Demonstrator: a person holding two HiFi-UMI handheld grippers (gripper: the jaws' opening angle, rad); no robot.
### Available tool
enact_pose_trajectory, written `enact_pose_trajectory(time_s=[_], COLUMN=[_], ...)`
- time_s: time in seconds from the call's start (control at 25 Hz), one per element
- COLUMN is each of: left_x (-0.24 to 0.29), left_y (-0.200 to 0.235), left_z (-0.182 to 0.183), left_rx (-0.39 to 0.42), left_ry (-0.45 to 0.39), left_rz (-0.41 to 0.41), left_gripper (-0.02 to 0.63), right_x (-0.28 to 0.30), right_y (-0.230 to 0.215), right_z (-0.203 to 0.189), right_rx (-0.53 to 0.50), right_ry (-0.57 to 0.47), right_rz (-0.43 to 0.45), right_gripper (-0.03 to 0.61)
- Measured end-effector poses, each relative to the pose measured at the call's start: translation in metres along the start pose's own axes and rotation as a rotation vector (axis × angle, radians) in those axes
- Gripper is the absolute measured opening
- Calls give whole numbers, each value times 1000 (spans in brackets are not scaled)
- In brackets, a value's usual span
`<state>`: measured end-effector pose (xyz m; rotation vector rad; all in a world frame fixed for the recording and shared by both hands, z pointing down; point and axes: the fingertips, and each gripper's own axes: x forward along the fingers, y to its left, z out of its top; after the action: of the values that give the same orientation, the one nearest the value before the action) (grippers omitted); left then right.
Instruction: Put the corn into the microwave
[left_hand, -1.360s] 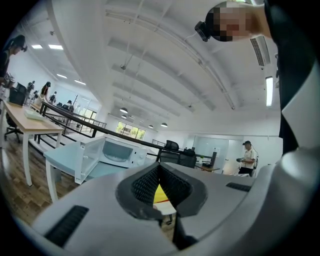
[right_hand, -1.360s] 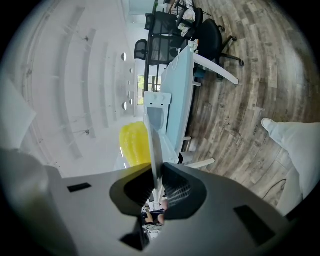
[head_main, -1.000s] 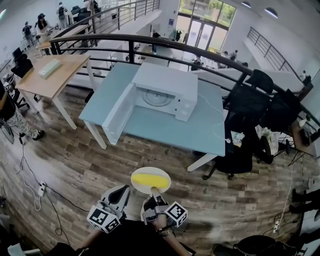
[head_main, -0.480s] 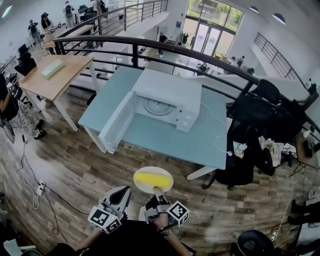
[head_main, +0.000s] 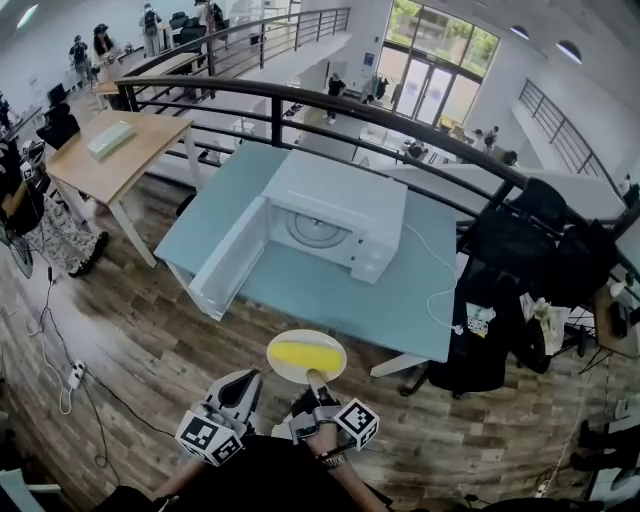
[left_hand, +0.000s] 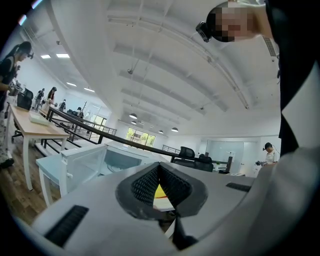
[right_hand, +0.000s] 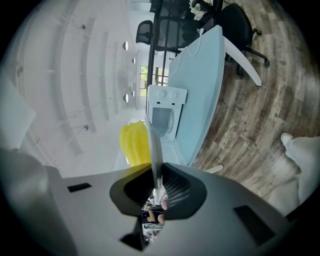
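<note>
Corn (head_main: 305, 353) is lying on a plate (head_main: 290, 374) whose rim our right gripper (head_main: 315, 384) is clamping; our left gripper (head_main: 247, 384) is hanging closed and empty. We are judging this the carry toward the open microwave (head_main: 340, 200), well ahead on the table (head_main: 400, 290); next, closing in, plate level.

The left hand-held gripper (left_hand: 159, 168) hides most of the corn (left_hand: 160, 192).

Our left gripper (head_main: 243, 384) and right gripper (head_main: 314, 386) are grey, each with a black-and-white marker cube (head_main: 207, 438); our top (head_main: 262, 482) is black.
</note>
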<state>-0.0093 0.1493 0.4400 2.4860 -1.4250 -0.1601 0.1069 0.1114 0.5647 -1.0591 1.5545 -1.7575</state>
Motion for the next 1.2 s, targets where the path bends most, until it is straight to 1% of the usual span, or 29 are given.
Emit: enact_pose_trajectory(time_s=[0.24,0.56,0.68,0.84,1.04,1.2], left_x=[19,36,39,41,42,49], left_y=[-1,-12,-13,-15,-11,-8], left_z=[-3,-5,-7,-5,-6,-5], left_rx=[1,19,30,18,10,15], left_ry=[-8,-7,2,9,13,7], left_rz=[3,-10,-10,4,13,7], left_gripper=[3,2,3,3,2,2], right_x=[5,-1,-2,-4,-1,3], right_y=[2,-1,-3,-6,-8,-7], right_z=[21,47,50,48,45,52], right_rx=[21,32,38,53,46,35], right_ry=[-14,-49,-50,-43,-22,-37], right_rz=[-5,18,12,-20,-6,-5], right_gripper=[30,29,29,30,29,29])
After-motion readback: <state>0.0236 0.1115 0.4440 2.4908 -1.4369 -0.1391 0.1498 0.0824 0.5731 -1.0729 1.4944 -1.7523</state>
